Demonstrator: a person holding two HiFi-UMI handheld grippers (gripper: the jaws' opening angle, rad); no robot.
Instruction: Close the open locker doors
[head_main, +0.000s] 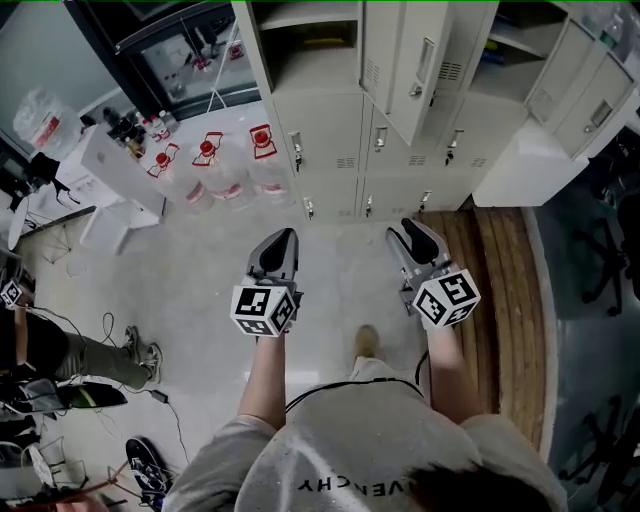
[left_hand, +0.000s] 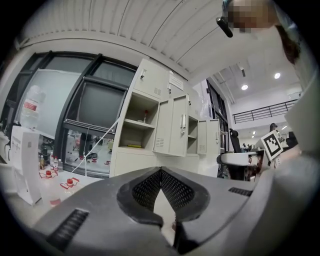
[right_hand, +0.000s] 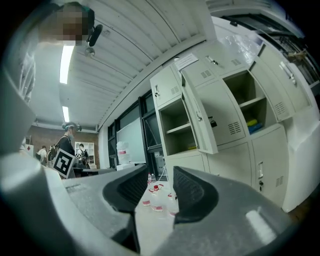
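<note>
Left gripper has its jaws pinched together with nothing in them, and the right gripper has its jaws apart, also empty. Both point at the lockers just ahead, not touching them. One open door swings out up top, with open compartments on either side of it. Water jugs sit on the floor off to the left.

"Is the way to the lockers free?"

"Yes. Bare floor runs straight to their foot. One open door juts out from the upper row, in the middle."

"And the sides?"

"On the left, water bottles crowd the floor by the lockers' corner. On the right, wooden boards lie along the floor, and a white box stands just beside the lockers."
</note>
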